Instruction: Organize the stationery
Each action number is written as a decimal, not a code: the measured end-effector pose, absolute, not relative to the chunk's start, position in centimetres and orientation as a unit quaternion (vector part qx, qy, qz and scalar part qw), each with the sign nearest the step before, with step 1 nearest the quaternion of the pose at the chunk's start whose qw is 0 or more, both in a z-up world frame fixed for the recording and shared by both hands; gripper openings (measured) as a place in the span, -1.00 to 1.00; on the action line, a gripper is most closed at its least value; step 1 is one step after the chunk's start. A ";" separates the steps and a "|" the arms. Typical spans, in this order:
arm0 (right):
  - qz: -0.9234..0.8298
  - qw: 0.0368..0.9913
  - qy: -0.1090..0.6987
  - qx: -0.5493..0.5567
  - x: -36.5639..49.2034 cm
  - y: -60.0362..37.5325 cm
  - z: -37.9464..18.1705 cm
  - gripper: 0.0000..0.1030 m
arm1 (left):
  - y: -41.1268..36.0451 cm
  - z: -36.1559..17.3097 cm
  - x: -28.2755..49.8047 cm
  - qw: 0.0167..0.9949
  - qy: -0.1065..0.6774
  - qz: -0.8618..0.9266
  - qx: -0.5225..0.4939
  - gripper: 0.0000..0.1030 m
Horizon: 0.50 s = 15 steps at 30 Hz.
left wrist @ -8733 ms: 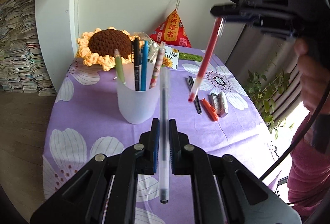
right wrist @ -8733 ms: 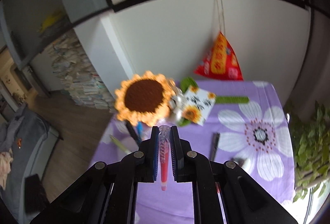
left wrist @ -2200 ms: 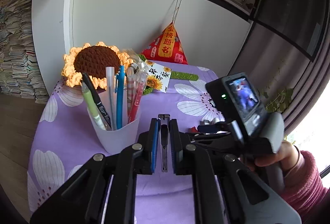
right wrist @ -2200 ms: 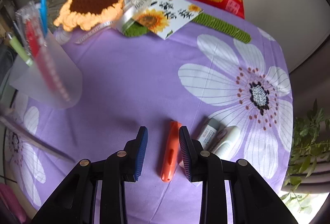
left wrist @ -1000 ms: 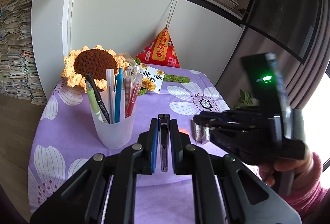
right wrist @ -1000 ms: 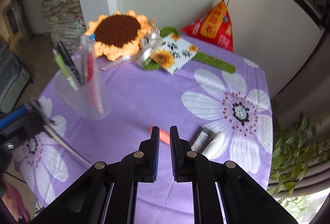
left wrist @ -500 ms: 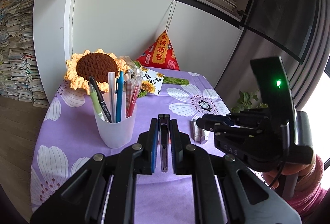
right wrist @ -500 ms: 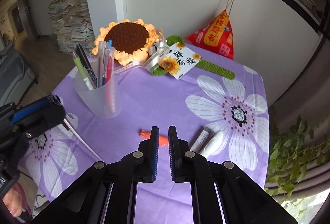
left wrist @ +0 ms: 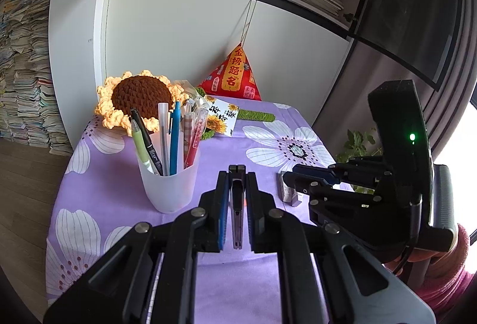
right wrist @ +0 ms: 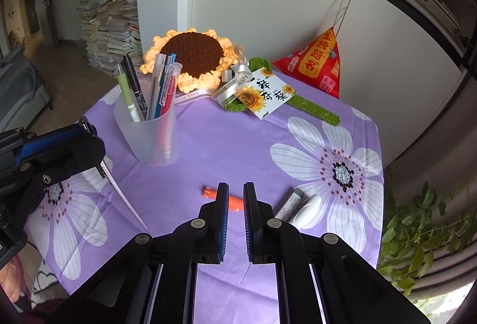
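Left claw: my left claw sits at lower centre of its view, closed on a dark pen that stands upright between the blue pads.
Right claw: my right claw is at lower centre of its own view, jaws narrow with a slim gap and nothing between them that I can see; in the left view it hangs at right, above the table.
Orange pen: the orange pen lies flat on the table just past the right claw's tips, partly hidden behind them.
Erasers: a grey eraser and a white one lie side by side, touching, just right of the orange pen.
Cup: a frosted cup stands upright left of centre, holding several pens that lean in it.
Table: the table wears a purple cloth with white flowers.
Far edge: a knitted sunflower, a sunflower card and a red pouch sit toward the top of both views.
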State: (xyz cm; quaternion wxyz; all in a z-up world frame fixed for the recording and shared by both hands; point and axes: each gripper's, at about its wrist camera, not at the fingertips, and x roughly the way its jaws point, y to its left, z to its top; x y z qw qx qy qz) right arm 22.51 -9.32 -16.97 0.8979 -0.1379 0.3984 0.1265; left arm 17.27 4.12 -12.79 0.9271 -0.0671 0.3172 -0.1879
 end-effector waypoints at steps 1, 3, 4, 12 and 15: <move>0.126 0.899 0.395 -0.141 22.5 -9.3 -17.0 -0.84 | 4.2 -12.8 17.3 0.927 0.318 -0.187 -0.068 -0.82; 0.121 0.906 0.377 -0.153 22.5 -9.2 -17.1 -0.84 | 4.3 -12.8 17.4 0.927 0.319 -0.185 -0.068 -0.82; 0.121 0.911 0.359 -0.161 22.4 -9.2 -17.0 -0.84 | 4.4 -12.9 17.4 0.927 0.319 -0.184 -0.069 -0.82; 0.261 0.868 0.360 -0.222 25.1 -9.4 -19.7 -0.84 | 4.9 -12.8 17.5 0.928 0.319 -0.176 -0.073 -0.82; 0.300 0.841 0.375 -0.251 26.2 -9.6 -21.3 -0.84 | 5.2 -12.8 17.6 0.929 0.320 -0.169 -0.074 -0.82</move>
